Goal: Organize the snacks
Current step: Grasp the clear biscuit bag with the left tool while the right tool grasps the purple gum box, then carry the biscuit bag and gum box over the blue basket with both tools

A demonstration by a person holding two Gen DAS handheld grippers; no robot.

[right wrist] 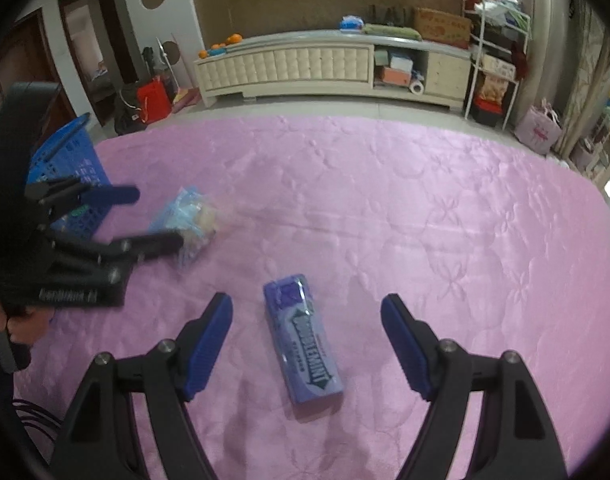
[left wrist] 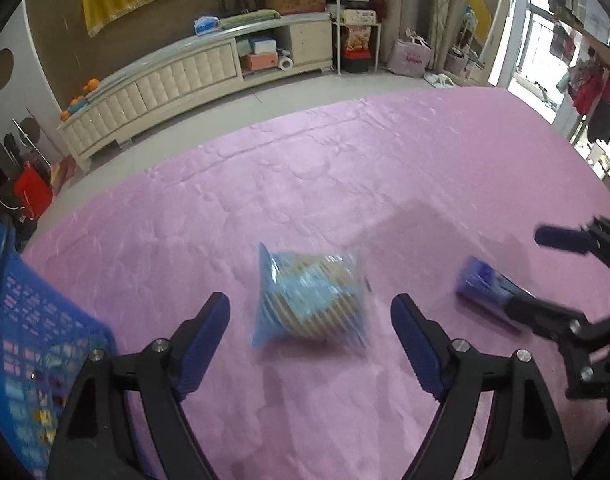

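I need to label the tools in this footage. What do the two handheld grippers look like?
Both match: the left gripper and right gripper have black angular plastic frames, silver pivot bolts and two ribbed blue fingers. The left gripper's body carries blurred white lettering, seen from the right wrist camera.

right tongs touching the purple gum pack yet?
Apart. The right wrist view shows the right tongs open, with pink cloth visible between each pad and the purple gum pack lying between them.
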